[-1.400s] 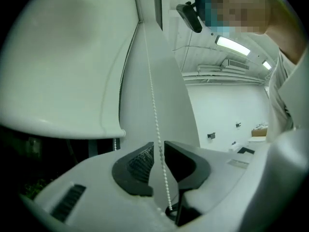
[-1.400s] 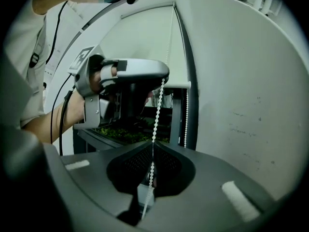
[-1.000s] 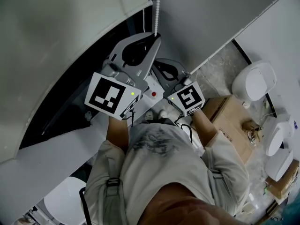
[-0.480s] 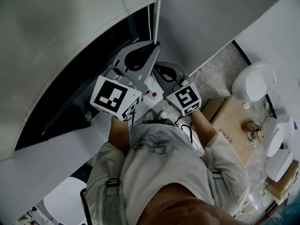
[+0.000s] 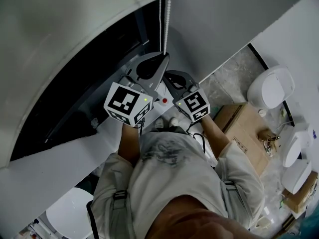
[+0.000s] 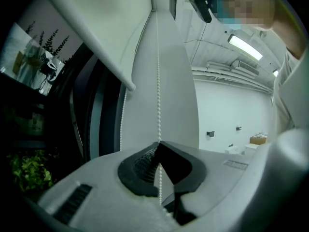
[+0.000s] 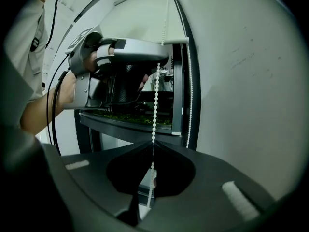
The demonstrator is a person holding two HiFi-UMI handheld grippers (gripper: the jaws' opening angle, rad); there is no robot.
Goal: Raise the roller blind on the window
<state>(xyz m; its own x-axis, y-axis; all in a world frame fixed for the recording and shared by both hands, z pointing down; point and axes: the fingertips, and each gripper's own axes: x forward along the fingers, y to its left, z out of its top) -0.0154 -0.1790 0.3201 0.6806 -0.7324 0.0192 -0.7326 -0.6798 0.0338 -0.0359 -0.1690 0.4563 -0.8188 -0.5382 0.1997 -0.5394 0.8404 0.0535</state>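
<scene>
Both grippers are on the cord here. My left gripper (image 6: 158,144) is clamped tight on the bead chain (image 6: 158,81), jaws fully together with the beads running through the pinch, and it's the higher of the two. My right gripper (image 7: 150,148) is closed on the same strand just below it, no gap there either. The roller blind (image 5: 75,34) is only partway up. Its bottom edge runs off to the far left of the grippers, with dark window (image 5: 94,83) glass showing under it. So I reckon I'm mid-pull, hand over hand. Next one gripper probably needs to let go, reach higher, re-pinch and pull straight down so the beads don't slip.
</scene>
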